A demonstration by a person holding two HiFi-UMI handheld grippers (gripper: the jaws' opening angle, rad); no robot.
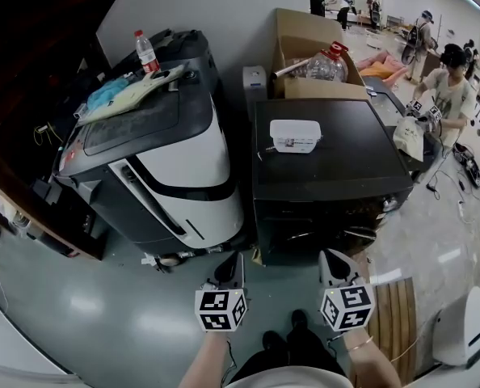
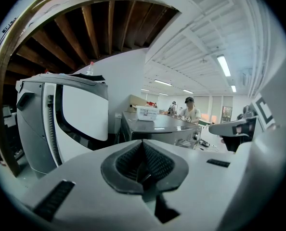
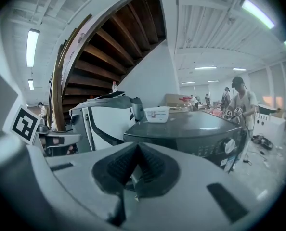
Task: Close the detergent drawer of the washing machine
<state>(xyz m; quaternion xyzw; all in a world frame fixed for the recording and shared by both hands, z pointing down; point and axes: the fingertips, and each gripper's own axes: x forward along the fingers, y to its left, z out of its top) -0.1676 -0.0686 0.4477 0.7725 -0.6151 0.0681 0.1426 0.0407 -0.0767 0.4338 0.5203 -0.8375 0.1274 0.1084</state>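
Observation:
The dark washing machine (image 1: 329, 156) stands just ahead of me, its front panel (image 1: 321, 217) facing me. The right gripper view shows its control panel with a round knob (image 3: 229, 146); I cannot make out the detergent drawer in any view. My left gripper (image 1: 230, 260) is held low, in front of the machine's left corner. It is shut and empty (image 2: 143, 160). To the right, my right gripper (image 1: 330, 259) hangs before the machine's front, apart from it. Its jaws are also shut on nothing (image 3: 136, 165).
A white tub (image 1: 295, 134) sits on the washing machine's lid. A grey and white machine (image 1: 167, 160) stands to the left, with a bottle (image 1: 146, 51) on top. A cardboard box (image 1: 313, 47) is behind and a person (image 1: 448, 87) works at the right. A wooden board (image 1: 393, 314) lies on the floor.

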